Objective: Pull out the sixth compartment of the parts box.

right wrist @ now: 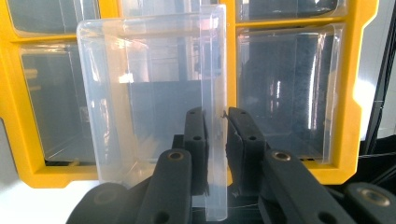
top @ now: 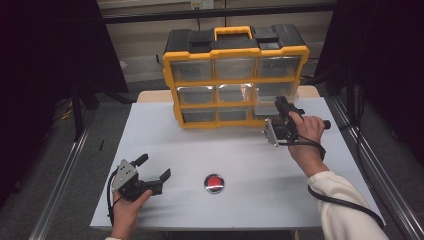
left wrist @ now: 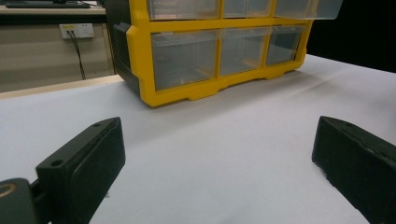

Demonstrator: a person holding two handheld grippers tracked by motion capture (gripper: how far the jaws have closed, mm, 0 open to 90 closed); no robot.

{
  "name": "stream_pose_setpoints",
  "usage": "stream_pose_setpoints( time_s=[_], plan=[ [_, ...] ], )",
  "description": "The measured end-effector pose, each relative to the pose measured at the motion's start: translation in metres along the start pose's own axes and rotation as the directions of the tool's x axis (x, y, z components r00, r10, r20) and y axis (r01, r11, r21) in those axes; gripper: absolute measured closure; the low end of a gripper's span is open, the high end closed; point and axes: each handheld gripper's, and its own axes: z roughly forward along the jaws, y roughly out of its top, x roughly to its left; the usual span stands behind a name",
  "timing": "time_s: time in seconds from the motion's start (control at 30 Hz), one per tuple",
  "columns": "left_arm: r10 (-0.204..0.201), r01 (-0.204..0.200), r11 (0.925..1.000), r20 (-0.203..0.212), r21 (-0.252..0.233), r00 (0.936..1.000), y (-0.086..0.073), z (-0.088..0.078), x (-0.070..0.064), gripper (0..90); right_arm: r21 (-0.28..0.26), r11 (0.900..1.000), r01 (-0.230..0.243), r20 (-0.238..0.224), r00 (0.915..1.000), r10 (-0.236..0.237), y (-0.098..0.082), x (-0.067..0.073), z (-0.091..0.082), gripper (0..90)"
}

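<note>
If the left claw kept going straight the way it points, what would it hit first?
Probably the yellow organizer, near its bottom-left drawer; the open left claw has bare table before it, though depth is unclear.

All views share the organizer — overhead far, gripper views near.

In the right gripper view, the clear drawer runs off the bottom edge at 6 o'clock, its lower rim lost behind the right tool, whose body is also cropped there. The yellow organizer is cut at 12, 9 and 3 o'clock. In the left gripper view, the left tool has both jaws clipped at the bottom corners, and the organizer's upper rows leave the frame at 12 o'clock. From the high view, drawer contents are too small and glare-washed to tell, and the round red-topped object at 6 o'clock on the counter stays unidentifiable.
</note>
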Motion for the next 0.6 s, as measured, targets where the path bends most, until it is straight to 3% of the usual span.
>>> stream_pose_setpoints(
  time_s=[0.6],
  plan=[
    [0.001, -0.001, 1.0000, 0.003, -0.003, 1.0000, 0.0001, 0.0000, 0.0004, 2.6, 0.005, 1.000, -0.009, -0.012, 0.9999, 0.009, -0.0001, -0.0011, -0.0010, 79.6]
  ],
)
